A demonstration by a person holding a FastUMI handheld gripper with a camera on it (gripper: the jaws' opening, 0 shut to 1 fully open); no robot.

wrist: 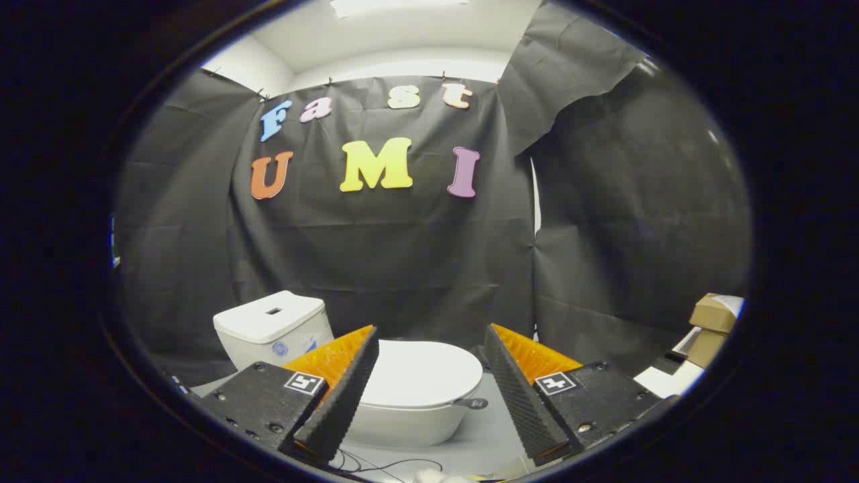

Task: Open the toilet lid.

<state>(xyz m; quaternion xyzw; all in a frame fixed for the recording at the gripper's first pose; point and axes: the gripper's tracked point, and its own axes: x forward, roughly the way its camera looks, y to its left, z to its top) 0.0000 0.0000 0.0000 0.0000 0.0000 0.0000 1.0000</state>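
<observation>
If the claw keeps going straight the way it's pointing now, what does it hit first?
Most likely the closed toilet lid, which lies between and just beyond the open claw's fingers. Depth is hard to judge; if the claw rides higher than it looks, it could pass over the lid toward the black cloth wall.

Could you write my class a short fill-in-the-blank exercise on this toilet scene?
1. The toilet lid is ____.
2. The gripper has its fingers ____, holding nothing.
3. The cistern stands behind the ____.
4. The cardboard boxes sit off to the gripper's ____.

Missing words: closed; open; bowl; right
</observation>
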